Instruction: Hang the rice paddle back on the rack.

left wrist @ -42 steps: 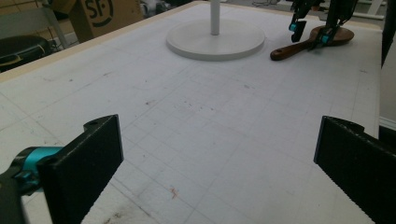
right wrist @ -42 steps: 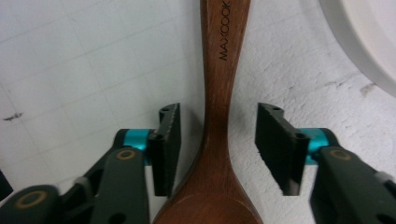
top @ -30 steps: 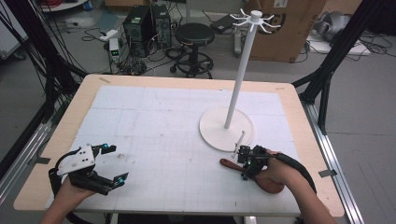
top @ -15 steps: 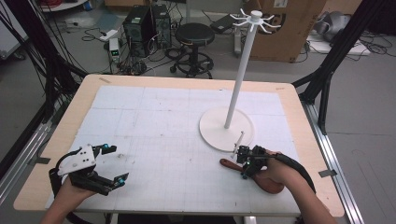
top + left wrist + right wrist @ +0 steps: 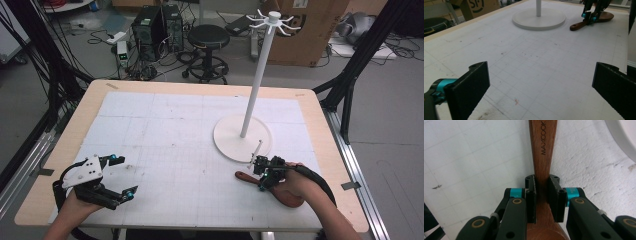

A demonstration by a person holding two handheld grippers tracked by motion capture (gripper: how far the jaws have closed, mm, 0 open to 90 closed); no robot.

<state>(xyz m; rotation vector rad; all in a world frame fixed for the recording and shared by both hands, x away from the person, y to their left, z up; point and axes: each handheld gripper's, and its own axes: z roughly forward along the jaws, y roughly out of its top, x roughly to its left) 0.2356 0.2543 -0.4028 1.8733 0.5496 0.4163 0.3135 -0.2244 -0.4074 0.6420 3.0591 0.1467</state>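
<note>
A brown wooden spoon [image 5: 245,176] lies flat on the white mat near the table's front right, its handle pointing left toward the middle. My right gripper [image 5: 260,175] reaches down over it. In the right gripper view the black pads [image 5: 531,195] sit against both sides of the handle [image 5: 542,145], just above the bowl. The right gripper's jaws have just been closing with that handle between them. My left gripper [image 5: 125,176] rests at the front left, its jaws open wide [image 5: 541,85] with bare mat between them. From there the spoon [image 5: 576,25] and right gripper [image 5: 590,16] show far off.
A white stand with a round base [image 5: 242,137] and a tall pole [image 5: 257,75] topped by hooks stands just behind the spoon; its base edge [image 5: 624,132] is close to the handle. The gridded mat [image 5: 175,140] covers most of the wooden table.
</note>
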